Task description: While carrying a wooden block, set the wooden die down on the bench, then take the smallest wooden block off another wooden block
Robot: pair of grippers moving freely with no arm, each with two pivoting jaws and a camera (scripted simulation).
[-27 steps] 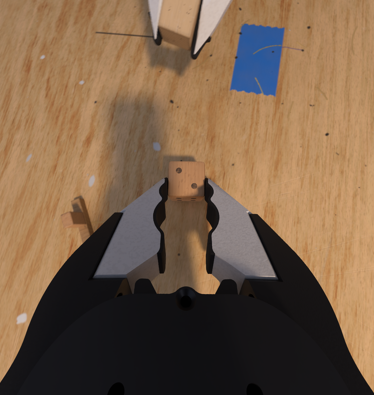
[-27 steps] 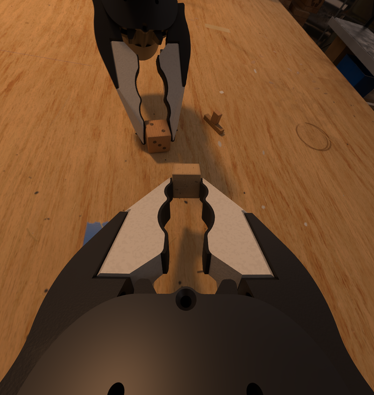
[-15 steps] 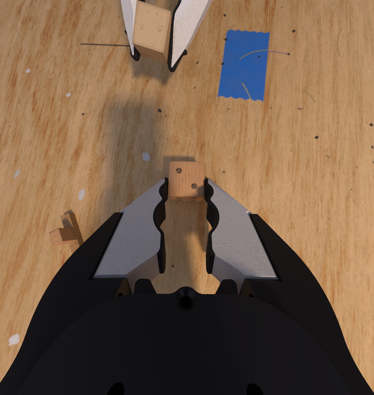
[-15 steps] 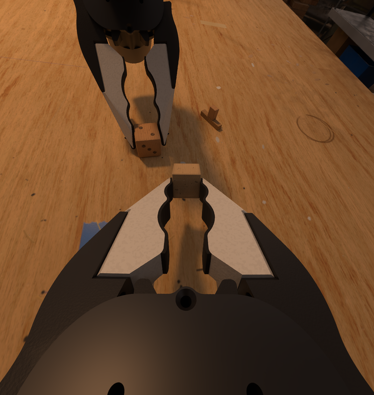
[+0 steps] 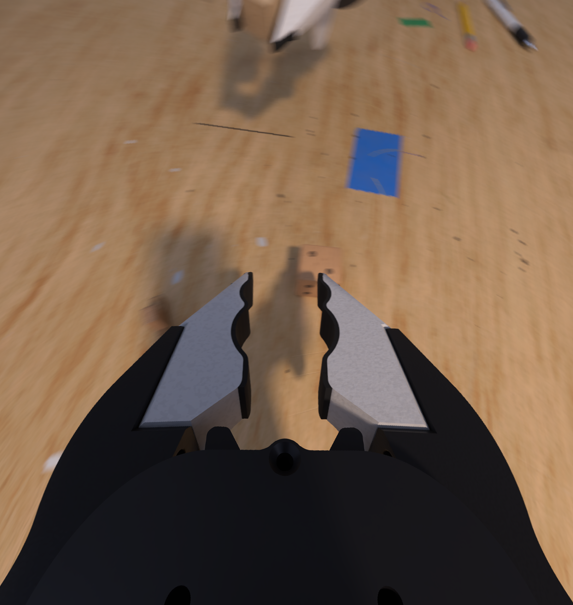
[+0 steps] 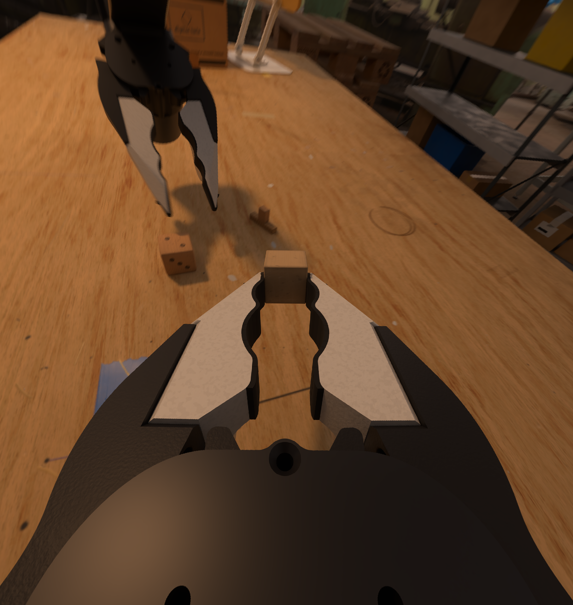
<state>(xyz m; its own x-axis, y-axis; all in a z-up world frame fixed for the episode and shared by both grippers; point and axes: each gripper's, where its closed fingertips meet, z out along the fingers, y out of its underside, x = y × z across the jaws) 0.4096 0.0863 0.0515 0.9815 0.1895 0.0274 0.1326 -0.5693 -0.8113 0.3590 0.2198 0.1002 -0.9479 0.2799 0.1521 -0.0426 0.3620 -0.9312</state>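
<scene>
Right wrist view: right gripper (image 6: 285, 278) clenched on one plain block (image 6: 285, 281), pinched between its fingertips at frame centre, clear of the bench (image 6: 409, 327). One die (image 6: 177, 253) sits on the bench left of centre, free of both grippers. Left gripper (image 6: 191, 209) hangs above it in the upper left, released, nothing between the fingers, tips well clear of the bench and of the die. One stack of two small blocks (image 6: 263, 219) lies just right of the left gripper's shadow, upper centre: a small upright piece standing on a flat longer piece. One faint ring mark (image 6: 391, 221) on the bench at right. One blue tape patch (image 6: 114, 379) peeks out at the lower left beside the gripper body. Shelving and boxes fill the upper right background.

Left wrist view: blurred. Left gripper (image 5: 285, 278) empty, fingers parted. Die (image 5: 317, 271) on the bench just beyond the right fingertip, partly hidden by it. Blue tape patch (image 5: 375, 162) upper right of centre. Right gripper (image 5: 262, 29) at top centre, with its block (image 5: 260, 13) between the fingers. Top right corner: one green patch (image 5: 414, 22), one pencil (image 5: 467, 26), one pen (image 5: 511, 26). Count: two grippers, one die, one carried block, one two-piece stack.
</scene>
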